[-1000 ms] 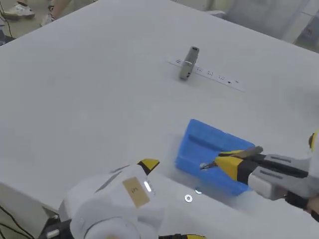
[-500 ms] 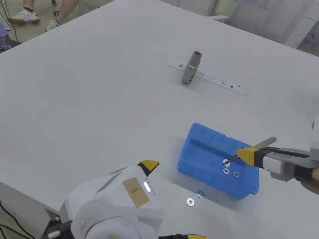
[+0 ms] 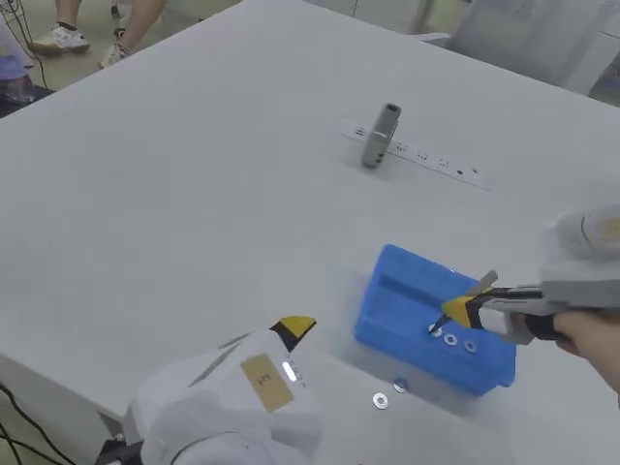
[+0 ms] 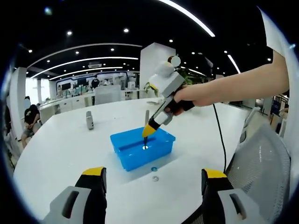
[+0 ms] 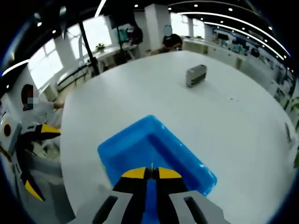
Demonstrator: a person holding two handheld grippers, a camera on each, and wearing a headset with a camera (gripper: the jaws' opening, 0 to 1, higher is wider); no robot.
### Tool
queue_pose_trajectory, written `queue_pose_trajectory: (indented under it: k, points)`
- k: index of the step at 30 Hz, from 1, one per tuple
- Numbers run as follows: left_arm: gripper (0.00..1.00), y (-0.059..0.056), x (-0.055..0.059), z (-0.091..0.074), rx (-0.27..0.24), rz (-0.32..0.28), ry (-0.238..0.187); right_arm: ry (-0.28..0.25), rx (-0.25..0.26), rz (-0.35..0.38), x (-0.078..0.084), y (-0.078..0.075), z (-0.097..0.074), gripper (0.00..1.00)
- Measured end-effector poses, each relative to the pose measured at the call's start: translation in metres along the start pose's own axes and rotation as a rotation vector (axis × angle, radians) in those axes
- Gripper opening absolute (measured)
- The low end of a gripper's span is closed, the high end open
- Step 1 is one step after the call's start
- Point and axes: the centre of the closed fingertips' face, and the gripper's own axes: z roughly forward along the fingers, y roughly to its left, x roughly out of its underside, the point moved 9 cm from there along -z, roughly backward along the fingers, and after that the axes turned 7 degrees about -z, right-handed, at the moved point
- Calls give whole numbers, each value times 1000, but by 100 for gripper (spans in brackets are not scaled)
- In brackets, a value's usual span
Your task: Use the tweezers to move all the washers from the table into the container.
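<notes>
Head view over the white table (image 3: 194,194): the right gripper (image 3: 461,312), its fingers (image 5: 134,173) clenched on the tweezers (image 3: 438,326), holds the tweezer tips down inside the blue container (image 3: 412,281). Two washers (image 3: 451,338) lie on the container floor just beside the tips; whether the tips carry another cannot be told. Two loose washers (image 3: 380,400) lie close together on the table just outside the container's near wall, to the near left of the tips. The tweezers' long axis runs from right to left and slopes downward, so the next pick likely calls for lifting the tips over that near wall and drawing them back toward the person. In the left gripper view the left gripper (image 4: 153,173) hangs at the table's near edge with its fingers spread wide, grasping nothing. It sits on the same near side as the loose washers, but the right gripper holds the tool.
</notes>
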Motion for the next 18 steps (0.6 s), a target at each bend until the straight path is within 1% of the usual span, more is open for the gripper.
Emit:
queue_pose_trajectory:
  k: [5, 7, 10, 11, 14, 18]
  points:
    - [84, 1, 1, 0, -7, -7, 2, -10, -1, -5, 2, 0, -1, 3]
    - [84, 1, 1, 0, -7, -1, 9, -17, 1, -7, 3, -4, -2, 4]
    - [84, -1, 1, 0, 8, 7, 16, -30, 1, -6, 1, -6, -7, 3]
    - [84, -1, 2, 1, 9, 13, 21, -43, 0, -6, 0, -6, -11, 3]
    - [84, -1, 2, 0, 8, 13, 20, -77, -1, -9, -5, 0, -23, 3]
    - [84, 0, 2, 0, 3, 0, 17, -90, -15, -24, -8, 10, -35, 3]
